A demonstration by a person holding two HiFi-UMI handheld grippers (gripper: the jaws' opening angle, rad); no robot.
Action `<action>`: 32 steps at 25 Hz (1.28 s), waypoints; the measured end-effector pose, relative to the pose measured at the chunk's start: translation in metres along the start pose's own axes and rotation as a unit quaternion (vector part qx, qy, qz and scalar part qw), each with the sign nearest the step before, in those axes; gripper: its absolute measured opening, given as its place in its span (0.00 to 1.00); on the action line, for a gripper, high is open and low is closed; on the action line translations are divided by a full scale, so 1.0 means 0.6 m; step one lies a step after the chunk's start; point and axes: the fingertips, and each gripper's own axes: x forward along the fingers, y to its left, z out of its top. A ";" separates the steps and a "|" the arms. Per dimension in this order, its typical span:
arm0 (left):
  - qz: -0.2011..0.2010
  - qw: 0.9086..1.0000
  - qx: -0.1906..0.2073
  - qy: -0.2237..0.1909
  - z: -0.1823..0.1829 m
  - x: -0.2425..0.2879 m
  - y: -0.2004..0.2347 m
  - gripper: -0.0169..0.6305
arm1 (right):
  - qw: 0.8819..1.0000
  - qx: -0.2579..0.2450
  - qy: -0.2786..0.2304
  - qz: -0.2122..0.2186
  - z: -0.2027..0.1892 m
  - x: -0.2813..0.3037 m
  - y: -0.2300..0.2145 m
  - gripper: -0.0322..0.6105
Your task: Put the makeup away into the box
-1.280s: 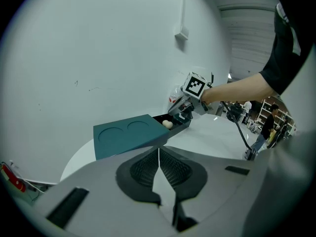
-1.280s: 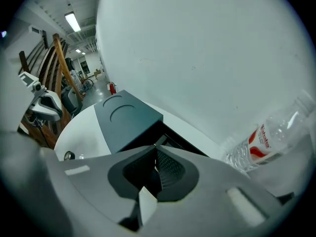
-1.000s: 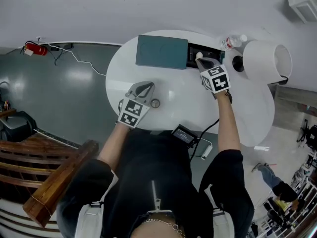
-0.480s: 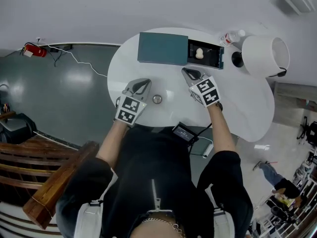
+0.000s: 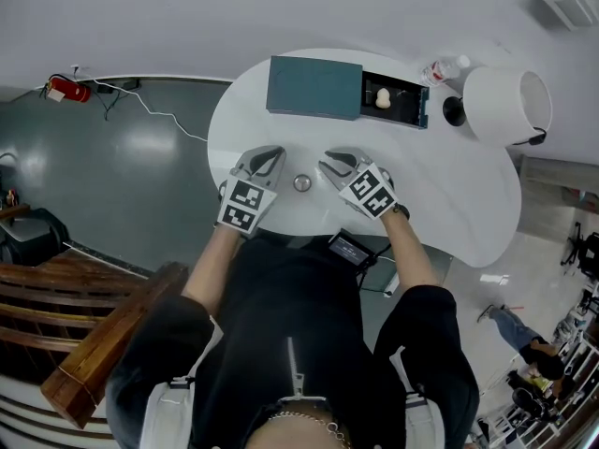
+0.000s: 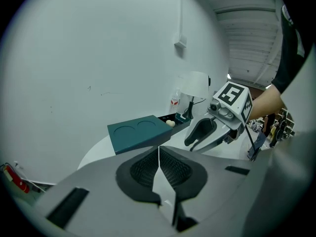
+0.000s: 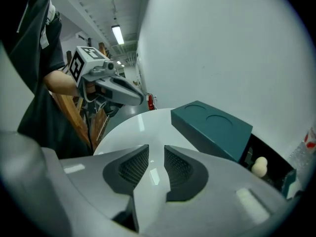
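Head view: round pot (image 5: 301,183) on counter (image 5: 449,204), well short of box (image 5: 314,88); left gripper view: left gripper (image 6: 159,154) fingers shut, empty; right gripper view: right gripper (image 7: 156,157) fingers just been opening, narrow gap, nothing btw, so widen more, then straddle pot squarely.

Holds the left gripper (image 5: 266,157) tilted downward, jaws together and empty. Holds the right gripper (image 5: 332,165) near it, jaws just opened to a small gap, nothing between.
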 end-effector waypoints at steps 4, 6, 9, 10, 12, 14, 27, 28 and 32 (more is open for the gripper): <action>0.006 1.000 -0.004 0.001 -0.010 -0.009 0.006 0.05 | 0.999 -0.011 0.017 0.030 -0.019 0.027 0.041 0.29; 0.009 1.000 -0.006 0.002 -0.014 -0.013 0.009 0.05 | 0.998 -0.021 0.032 0.043 -0.031 0.038 0.055 0.34; 0.014 1.000 -0.010 0.003 -0.021 -0.021 0.012 0.05 | 0.995 -0.053 0.056 0.064 -0.045 0.054 0.076 0.38; 0.015 1.000 -0.011 0.003 -0.023 -0.023 0.013 0.05 | 0.994 -0.062 0.062 0.070 -0.049 0.058 0.082 0.39; 0.019 1.000 -0.014 0.005 -0.029 -0.028 0.015 0.05 | 0.991 -0.077 0.075 0.081 -0.057 0.068 0.095 0.40; 0.021 1.000 -0.017 0.008 -0.036 -0.032 0.016 0.05 | 0.988 -0.094 0.088 0.090 -0.067 0.078 0.106 0.41; 0.043 0.998 -0.037 0.016 -0.069 -0.055 0.034 0.05 | 0.970 -0.159 0.146 0.109 -0.119 0.126 0.132 0.42; 0.044 0.998 -0.039 0.016 -0.072 -0.057 0.035 0.05 | 0.969 -0.164 0.148 0.108 -0.122 0.128 0.132 0.42; 0.050 0.998 -0.044 0.018 -0.080 -0.063 0.039 0.05 | 0.965 -0.177 0.158 0.108 -0.128 0.137 0.135 0.42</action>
